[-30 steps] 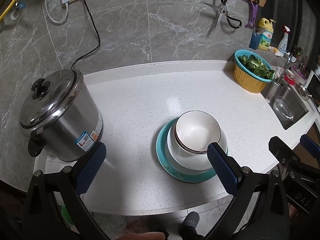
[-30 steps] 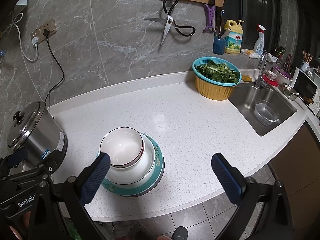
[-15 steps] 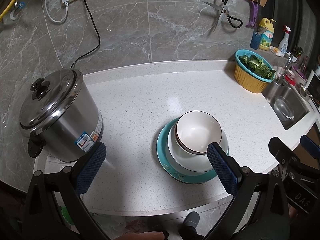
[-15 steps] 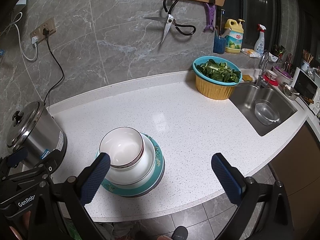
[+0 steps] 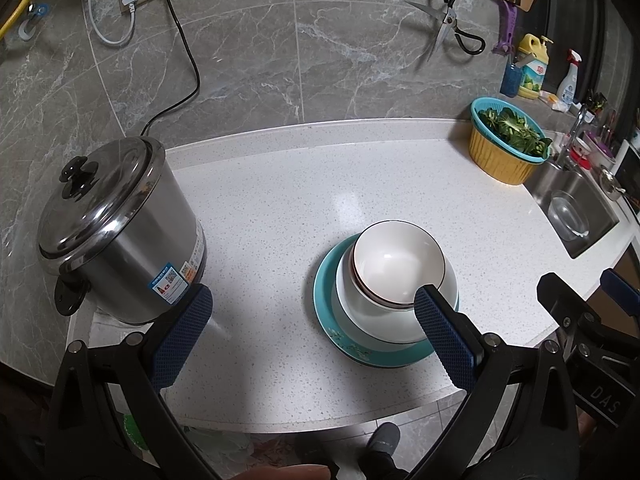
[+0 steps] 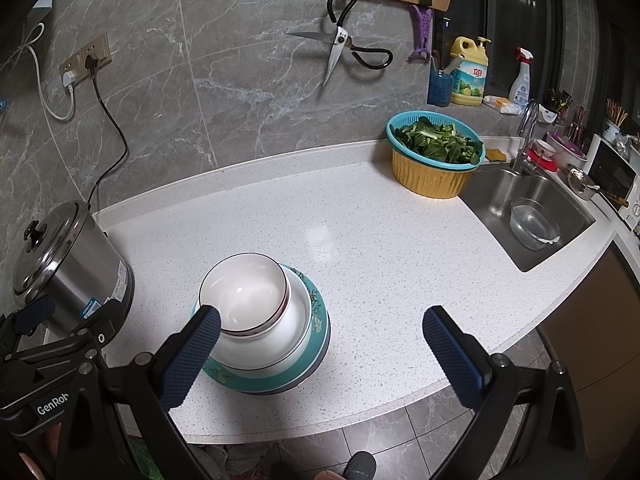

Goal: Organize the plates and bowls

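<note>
White speckled countertop [image 5: 280,208] against grey marble wall tiles [image 6: 240,80], bowls [image 5: 398,264] stacked on the teal plate [image 5: 326,300] near its front edge, my left gripper [image 5: 312,336] and right gripper [image 6: 320,356] both spread wide, holding nothing

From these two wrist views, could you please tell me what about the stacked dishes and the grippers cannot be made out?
- How many pieces sit between the top bowl and the teal plate: hidden by nesting in both views.
- Near edge of the stack: covered by a gripper finger in each view.
- Left gripper and right gripper: bodies cut off by the bottom edge.
- Label text on the steel pot: too small.
</note>
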`<state>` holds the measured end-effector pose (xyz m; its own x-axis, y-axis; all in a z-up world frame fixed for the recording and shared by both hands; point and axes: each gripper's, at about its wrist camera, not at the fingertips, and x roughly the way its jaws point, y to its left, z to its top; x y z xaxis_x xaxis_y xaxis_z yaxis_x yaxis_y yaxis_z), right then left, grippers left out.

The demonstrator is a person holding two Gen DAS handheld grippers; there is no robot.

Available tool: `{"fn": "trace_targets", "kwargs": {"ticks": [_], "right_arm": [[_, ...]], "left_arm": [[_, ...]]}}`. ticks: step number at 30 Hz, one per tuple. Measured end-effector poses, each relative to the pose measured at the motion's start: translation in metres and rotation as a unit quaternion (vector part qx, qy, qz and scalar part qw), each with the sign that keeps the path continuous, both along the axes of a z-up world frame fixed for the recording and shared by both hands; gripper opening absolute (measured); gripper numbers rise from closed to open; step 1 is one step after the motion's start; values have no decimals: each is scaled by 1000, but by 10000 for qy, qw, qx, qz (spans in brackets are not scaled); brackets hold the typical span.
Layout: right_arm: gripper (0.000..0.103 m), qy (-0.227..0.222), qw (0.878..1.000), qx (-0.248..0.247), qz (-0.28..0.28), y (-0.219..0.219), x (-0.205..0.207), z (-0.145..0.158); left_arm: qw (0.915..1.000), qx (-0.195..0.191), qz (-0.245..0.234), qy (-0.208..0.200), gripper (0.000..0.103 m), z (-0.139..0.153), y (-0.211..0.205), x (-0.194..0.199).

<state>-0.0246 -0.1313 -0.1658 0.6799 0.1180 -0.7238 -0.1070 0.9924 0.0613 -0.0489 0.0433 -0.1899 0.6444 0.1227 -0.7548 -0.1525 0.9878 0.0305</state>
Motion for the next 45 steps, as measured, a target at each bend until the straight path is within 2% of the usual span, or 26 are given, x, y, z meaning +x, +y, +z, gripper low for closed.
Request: {"fn": "trace_targets", "kwargs": {"ticks": [45], "right_arm": [[103,41,10000,-20,66,-2,6,-2]], "left_arm": [[10000,-24,-48,74,103,-6,5,9]]}}
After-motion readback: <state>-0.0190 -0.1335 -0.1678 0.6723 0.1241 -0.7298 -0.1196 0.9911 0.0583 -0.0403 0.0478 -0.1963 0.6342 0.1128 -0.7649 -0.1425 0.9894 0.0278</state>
